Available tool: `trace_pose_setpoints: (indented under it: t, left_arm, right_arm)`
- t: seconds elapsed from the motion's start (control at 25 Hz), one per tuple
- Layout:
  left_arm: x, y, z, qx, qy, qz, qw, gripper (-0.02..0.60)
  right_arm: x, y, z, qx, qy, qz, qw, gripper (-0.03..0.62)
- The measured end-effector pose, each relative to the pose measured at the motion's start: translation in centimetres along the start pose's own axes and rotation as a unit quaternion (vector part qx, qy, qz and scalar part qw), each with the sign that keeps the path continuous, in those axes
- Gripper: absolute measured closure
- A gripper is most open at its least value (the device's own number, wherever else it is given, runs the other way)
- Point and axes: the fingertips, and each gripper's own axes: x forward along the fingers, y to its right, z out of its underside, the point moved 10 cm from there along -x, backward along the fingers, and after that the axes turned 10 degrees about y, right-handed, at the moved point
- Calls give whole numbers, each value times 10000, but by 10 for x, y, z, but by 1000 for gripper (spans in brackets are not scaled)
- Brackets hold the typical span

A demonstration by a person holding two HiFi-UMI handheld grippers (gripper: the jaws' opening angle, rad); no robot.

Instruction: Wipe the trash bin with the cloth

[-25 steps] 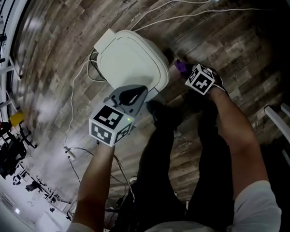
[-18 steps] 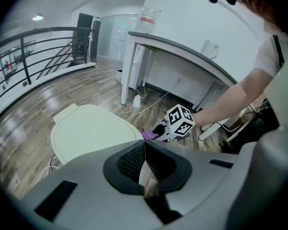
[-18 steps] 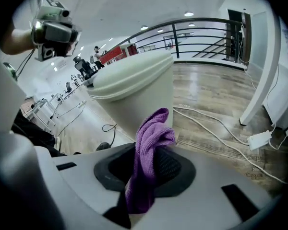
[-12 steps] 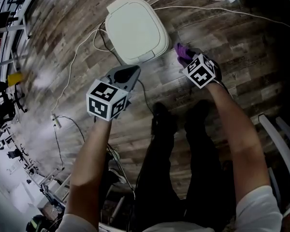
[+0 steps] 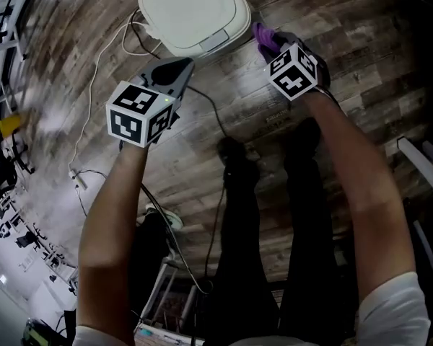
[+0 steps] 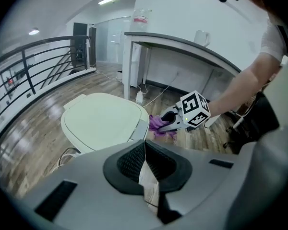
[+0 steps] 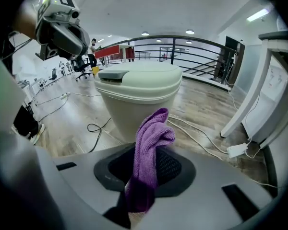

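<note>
A purple cloth [image 7: 152, 139] of ribbed, knitted weave is pinched between the jaws of the right gripper [image 6: 169, 122]. Its loose upper end is folded over in a hump above the pads, and it is held just beside the trash bin [image 5: 191, 9], at the bin's right corner as seen in the head view. The left gripper [image 5: 177, 71] is held on the near left side of the bin. Its jaws are pressed together with nothing between them. One bin, one cloth and two grippers, each with one marker cube, can be counted. The bin is cream-white, with a tapering body and a closed lid of rounded-square outline that carries a flat tab at one edge. It stands on a floor [image 5: 361, 63] of grey-brown wood planks. Several white cables and a black one are laid on the floor around the bin. A white plug block [image 7: 237, 150] lies well beyond the bin. Farther behind the bin, a black railing [image 7: 182, 44] is seen. A white counter [image 6: 192, 47] stands on the bin's other side, and ceiling lights are lit above.
</note>
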Motion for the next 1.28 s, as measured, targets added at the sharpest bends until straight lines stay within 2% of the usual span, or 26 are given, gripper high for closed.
trace_pose_setpoints:
  t: [0.16, 0.32, 0.76, 0.92, 1.12, 1.2, 1.28]
  left_arm:
    - [7, -3, 12, 331, -73, 332, 9989, 577]
    - [11, -8, 9, 635, -105, 617, 9960, 577]
    - [28, -5, -6, 1461, -508, 1032, 9826, 577]
    - [29, -14, -7, 1361, -516, 1101, 9832, 577]
    - [28, -33, -12, 800, -299, 1299, 9878, 577]
    - [27, -40, -13, 650, -248, 1351, 9884, 577]
    - [24, -45, -11, 710, -273, 1367, 9877, 577]
  right_arm:
    - [7, -7, -3, 129, 32, 470, 9988, 494]
    - [14, -11, -10, 301, 82, 800, 9963, 494]
    - [34, -48, -17, 196, 139, 728, 9971, 494]
    - [40, -62, -17, 190, 202, 626, 9977, 494]
    - [49, -84, -19, 220, 322, 371, 9985, 494]
    - [53, -92, -21, 361, 413, 264, 9981, 494]
    - [57, -99, -24, 646, 554, 123, 9963, 494]
